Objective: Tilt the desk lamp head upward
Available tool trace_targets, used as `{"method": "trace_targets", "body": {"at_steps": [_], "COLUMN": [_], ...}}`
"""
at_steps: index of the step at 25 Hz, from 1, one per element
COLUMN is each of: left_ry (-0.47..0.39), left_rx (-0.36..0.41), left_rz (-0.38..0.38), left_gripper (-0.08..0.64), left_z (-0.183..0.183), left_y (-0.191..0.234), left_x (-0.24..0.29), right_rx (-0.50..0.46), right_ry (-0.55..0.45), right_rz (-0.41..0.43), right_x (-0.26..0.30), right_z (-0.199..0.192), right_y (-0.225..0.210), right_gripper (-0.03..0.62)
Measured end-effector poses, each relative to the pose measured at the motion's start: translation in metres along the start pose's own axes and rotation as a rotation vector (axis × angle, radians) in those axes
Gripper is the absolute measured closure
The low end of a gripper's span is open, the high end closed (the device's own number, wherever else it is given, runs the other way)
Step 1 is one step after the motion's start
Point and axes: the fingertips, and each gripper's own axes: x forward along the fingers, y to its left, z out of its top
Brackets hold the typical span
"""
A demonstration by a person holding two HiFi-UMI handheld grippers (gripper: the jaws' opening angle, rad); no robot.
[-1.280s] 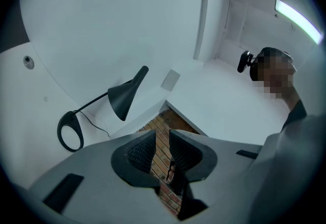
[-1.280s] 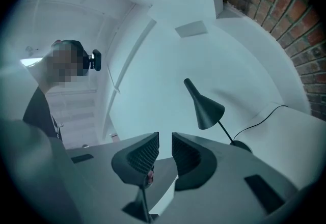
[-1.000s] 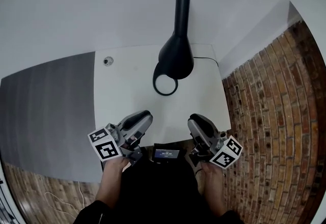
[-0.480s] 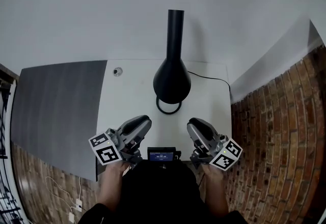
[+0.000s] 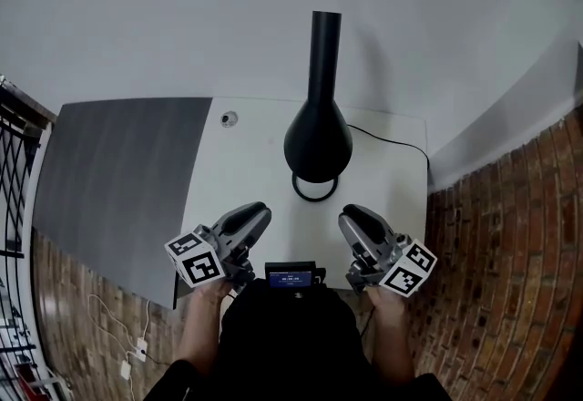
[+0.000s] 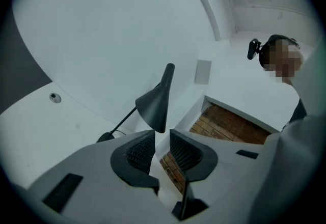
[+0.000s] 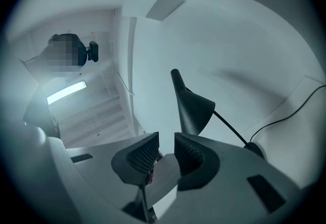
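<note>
A black desk lamp stands at the back middle of the white table (image 5: 246,171). Its cone head (image 5: 318,139) faces down over the ring base (image 5: 316,188), and its tube end (image 5: 325,35) points toward the wall. My left gripper (image 5: 256,212) hovers over the table's front edge, left of the lamp and well short of it. My right gripper (image 5: 352,216) hovers to the right, equally far from it. In the left gripper view the lamp head (image 6: 155,103) shows beyond the gripper (image 6: 162,137), whose jaws stand slightly apart with nothing between them. The right gripper (image 7: 166,141) looks the same, with the lamp head (image 7: 196,111) ahead.
A dark grey panel (image 5: 127,171) adjoins the table's left side. A black cable (image 5: 392,139) runs from the lamp to the right edge. A small round fitting (image 5: 229,118) sits at the back left corner. Brick floor (image 5: 510,253) lies to the right, and a small screen device (image 5: 291,278) is at the person's chest.
The head view has swung, so table and lamp have shifted in the frame. Both grippers keep their places by the front edge with jaws unchanged. The lamp itself has not moved.
</note>
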Motion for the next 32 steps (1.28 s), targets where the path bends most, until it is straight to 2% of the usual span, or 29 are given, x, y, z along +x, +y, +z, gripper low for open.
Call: {"method": "trace_targets", "body": {"at_steps": [7, 16, 20, 22, 25, 27, 32], "left_ry": [0.096, 0.226, 0.285, 0.344, 0.455, 0.535, 0.739], "left_rx": [0.056, 0.043, 0.021, 0.043, 0.148, 0.253, 0.681], "left_rz": [-0.027, -0.114, -0.113, -0.09, -0.039, -0.013, 0.053], "left_gripper": [0.428, 0.407, 0.407, 0.407, 0.408, 0.407, 0.408], "left_z": [-0.035, -0.069, -0.088, -0.105, -0.131, -0.147, -0.171], "left_y": [0.043, 0.073, 0.093, 0.105, 0.123, 0.134, 0.171], "left_x": [0.027, 0.065, 0.082, 0.093, 0.102, 0.105, 0.117], "right_rx": [-0.023, -0.009, -0.005, -0.009, -0.024, -0.024, -0.013], "right_ry": [0.02, 0.029, 0.057, 0.07, 0.084, 0.086, 0.086], "right_rz": [-0.063, -0.11, -0.14, -0.152, -0.169, -0.179, -0.192], "right_x": [0.011, 0.027, 0.033, 0.033, 0.033, 0.031, 0.026], "right_z": [-0.005, -0.017, -0.024, -0.027, -0.028, -0.028, -0.032], "right_y": [0.003, -0.004, -0.013, -0.016, -0.019, -0.023, -0.028], "right_gripper": [0.506, 0.451, 0.449, 0.449, 0.449, 0.449, 0.451]}}
